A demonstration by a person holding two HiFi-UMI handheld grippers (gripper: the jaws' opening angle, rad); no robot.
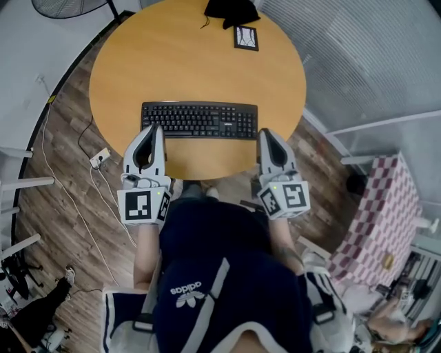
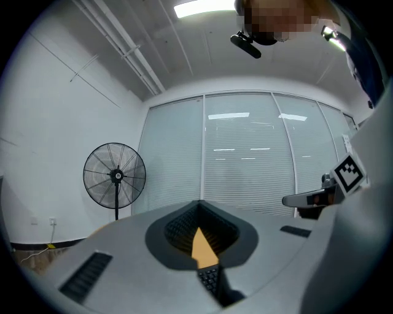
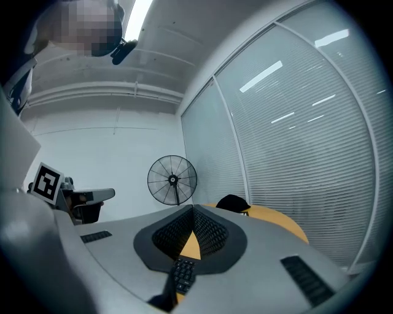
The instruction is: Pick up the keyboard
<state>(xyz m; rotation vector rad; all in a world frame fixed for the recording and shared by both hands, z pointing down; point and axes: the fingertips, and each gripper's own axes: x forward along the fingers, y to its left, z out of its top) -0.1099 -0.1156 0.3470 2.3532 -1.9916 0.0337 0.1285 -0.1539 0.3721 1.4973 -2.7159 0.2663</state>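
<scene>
**Approach stage: both hand-held grippers at the keyboard, no grip yet**

We find the black keyboard [image 1: 199, 120] lying flat on the round wooden surface [image 1: 172, 62], near the edge closest to the person, with its long side running left to right. A black item [image 1: 231, 10] and a small framed card [image 1: 247, 37] sit at the far edge, well apart from it.

The left hand-held gripper [image 1: 153, 128] has its tip at the keyboard's near left corner. The right hand-held gripper [image 1: 264, 132] has its tip just beside the keyboard's right end. From the head view we cannot tell whether either tip touches the keyboard.

Each gripper view shows that gripper's jaws brought fully together with nothing held between them. Only a strip of keys and the orange surface shows below each closed tip.

We judge the task to be at the approach step. The two tools bracket the keyboard, but the grasp has not begun and the keyboard rests wholly on the surface.

In our judgement the next move calls for the jaws to part enough to take the thin body of the keyboard. Each tool would then advance onto its own end or near edge and close. Both sides should grip before any lift. The lift should also be even, since a long, flat keyboard may tilt or slip from shallow holds at its ends.
</scene>
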